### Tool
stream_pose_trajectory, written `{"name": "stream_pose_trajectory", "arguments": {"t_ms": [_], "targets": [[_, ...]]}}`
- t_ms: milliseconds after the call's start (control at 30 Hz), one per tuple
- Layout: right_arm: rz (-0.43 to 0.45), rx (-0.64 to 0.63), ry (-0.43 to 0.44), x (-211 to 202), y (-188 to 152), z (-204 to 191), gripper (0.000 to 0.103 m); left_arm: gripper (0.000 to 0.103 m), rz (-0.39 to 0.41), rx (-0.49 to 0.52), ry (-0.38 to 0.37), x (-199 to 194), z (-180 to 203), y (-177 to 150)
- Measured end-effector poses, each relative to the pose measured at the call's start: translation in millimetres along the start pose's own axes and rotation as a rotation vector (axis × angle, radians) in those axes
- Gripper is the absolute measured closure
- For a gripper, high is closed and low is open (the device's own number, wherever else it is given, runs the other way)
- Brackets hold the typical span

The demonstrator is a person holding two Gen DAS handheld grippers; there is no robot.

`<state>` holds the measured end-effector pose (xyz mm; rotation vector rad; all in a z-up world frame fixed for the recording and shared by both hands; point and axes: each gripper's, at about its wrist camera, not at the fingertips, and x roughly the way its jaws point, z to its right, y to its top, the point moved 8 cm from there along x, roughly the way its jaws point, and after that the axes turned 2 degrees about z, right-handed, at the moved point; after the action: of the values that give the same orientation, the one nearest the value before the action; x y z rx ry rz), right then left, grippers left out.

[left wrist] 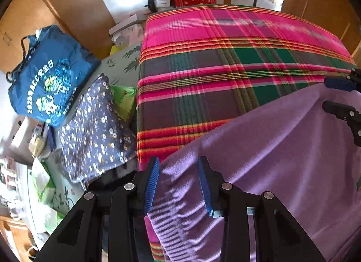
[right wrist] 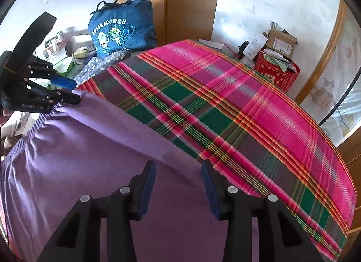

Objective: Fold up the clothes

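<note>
A bed carries everything, covered by a plaid sheet [left wrist: 225, 59] in pink, green and grey. A purple garment [left wrist: 282, 149] lies spread directly on the sheet, under and ahead of both pairs of fingers; its ribbed, gathered waistband [left wrist: 167, 223] runs between the left fingers. Beyond the fingertips the sheet [right wrist: 225, 104] stretches bare to its far edge. Left of the left fingers, past the sheet's edge, a floral cloth [left wrist: 94, 131] and a blue bag [left wrist: 49, 77] lie on the bedding.

Blue bag [right wrist: 121, 29] reads, perhaps, "2025年ACC安全日"; left gripper [right wrist: 67, 91] "GenRobot.AI".
</note>
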<state>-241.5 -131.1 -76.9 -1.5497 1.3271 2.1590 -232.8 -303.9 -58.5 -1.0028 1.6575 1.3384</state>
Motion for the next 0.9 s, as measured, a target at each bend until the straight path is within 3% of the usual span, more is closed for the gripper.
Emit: {"name": "stream_pose_trajectory", "arguments": {"t_ms": [133,267,467,600,900], "targets": [[-0.018,-0.021,-0.002,10.3,-1.6,1.4,0.057,0.066,0.039,0.048,-0.023,2.4,2.5,3.6],[-0.014,0.007,0.019,13.9,-1.7,5.9,0.054,0.066,0.124,0.122,-0.114,-3.1,12.9,5.8],[-0.007,0.003,0.028,16.0,-1.4,6.8,0.052,0.064,0.138,0.085,-0.071,2.6,-0.2,15.9],[-0.008,0.021,0.052,17.3,-3.0,9.3,0.050,0.064,0.112,0.121,-0.148,4.9,6.6,14.0],[0.010,0.032,0.084,18.0,-5.4,12.2,0.047,0.063,0.103,0.191,-0.193,4.6,15.9,11.4]]}}
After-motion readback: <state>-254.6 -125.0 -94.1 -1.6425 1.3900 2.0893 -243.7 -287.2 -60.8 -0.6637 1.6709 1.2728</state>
